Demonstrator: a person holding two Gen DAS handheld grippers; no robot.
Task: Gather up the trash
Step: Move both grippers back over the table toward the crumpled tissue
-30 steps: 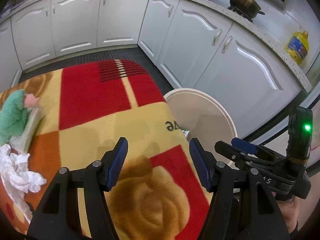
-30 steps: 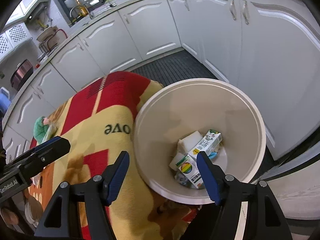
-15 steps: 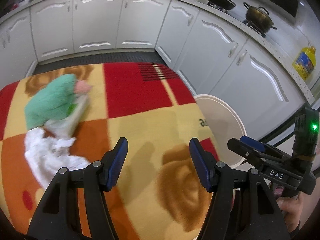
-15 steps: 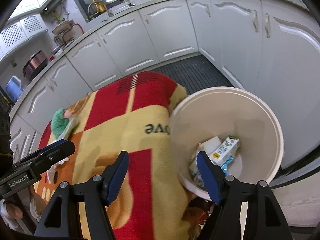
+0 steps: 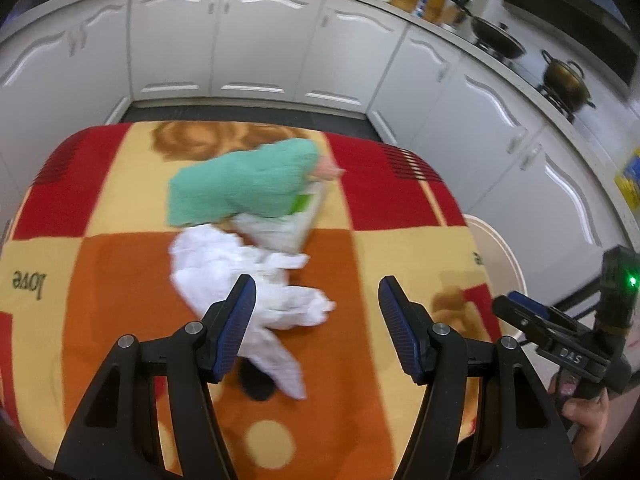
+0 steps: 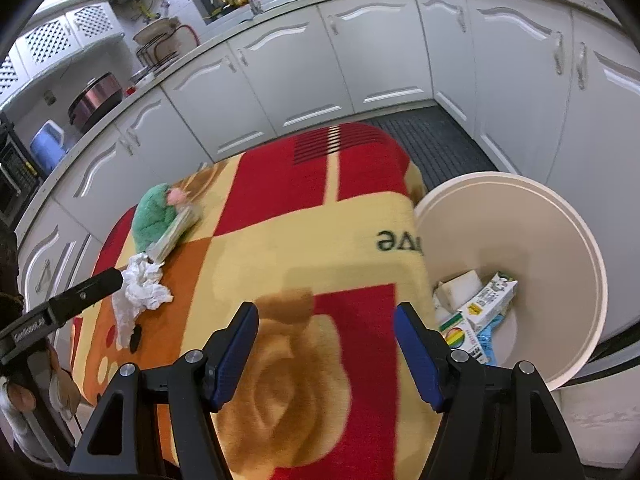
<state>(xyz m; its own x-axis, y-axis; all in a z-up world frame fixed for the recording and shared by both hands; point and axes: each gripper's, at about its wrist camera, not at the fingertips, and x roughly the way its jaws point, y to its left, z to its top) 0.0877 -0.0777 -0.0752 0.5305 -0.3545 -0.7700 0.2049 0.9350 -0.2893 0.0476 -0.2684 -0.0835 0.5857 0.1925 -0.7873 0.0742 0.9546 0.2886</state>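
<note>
A crumpled white tissue point(image 5: 248, 280) lies on the red, orange and yellow blanket point(image 5: 120, 280) over the table, just ahead of my left gripper point(image 5: 314, 322), which is open and empty above it. A green plush cloth point(image 5: 240, 188) rests on a clear plastic packet point(image 5: 288, 224) behind the tissue. My right gripper point(image 6: 326, 350) is open and empty over the blanket's right end. The cream trash bin point(image 6: 560, 216) stands beside the table and holds a milk carton point(image 6: 480, 312) and other wrappers. The tissue point(image 6: 140, 284) and green cloth point(image 6: 154, 214) also show in the right wrist view.
White kitchen cabinets point(image 5: 260, 40) ring the table on the far and right sides. A small black object point(image 5: 256, 384) lies on the blanket by the tissue's near end. Pots point(image 5: 564, 76) sit on the counter. A dark floor mat point(image 6: 432, 144) lies beyond the table.
My left gripper has swung left from the bin side to over the tissue and green cloth. My right gripper has drawn back from above the bin to over the blanket.
</note>
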